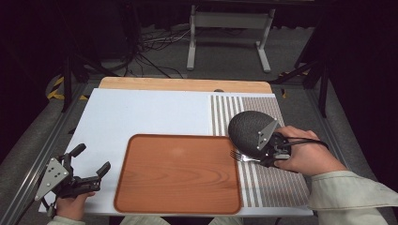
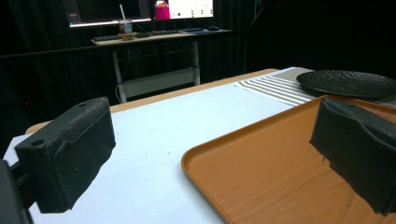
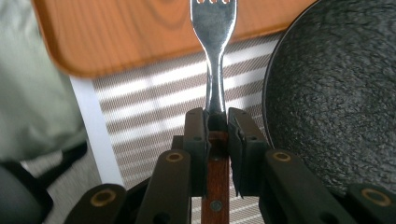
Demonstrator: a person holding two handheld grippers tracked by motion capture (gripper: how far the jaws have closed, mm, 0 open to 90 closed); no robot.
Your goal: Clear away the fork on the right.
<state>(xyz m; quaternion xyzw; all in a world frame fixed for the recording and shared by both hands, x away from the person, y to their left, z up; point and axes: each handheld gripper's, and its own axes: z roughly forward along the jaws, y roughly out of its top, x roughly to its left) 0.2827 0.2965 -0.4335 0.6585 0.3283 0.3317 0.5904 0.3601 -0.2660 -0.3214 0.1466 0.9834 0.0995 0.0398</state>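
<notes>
A fork [image 3: 214,56] with a steel head and a brown wooden handle sits clamped in my right gripper [image 3: 216,123], tines pointing at the orange wooden tray [image 3: 140,32]. In the high view the right gripper [image 1: 256,157] hovers over the striped placemat [image 1: 270,185], the fork's tines [image 1: 236,155] at the tray's right edge [image 1: 178,173]. A black textured plate [image 1: 246,129] lies just behind that gripper. My left gripper [image 1: 91,176] is open at the table's front left corner, left of the tray, with nothing between its jaws.
A white mat [image 1: 150,115] covers most of the wooden table [image 1: 185,84]. Behind the table stand a white metal frame [image 1: 230,28] and cables on the floor. A desk with monitors [image 2: 154,32] is far off in the left gripper view.
</notes>
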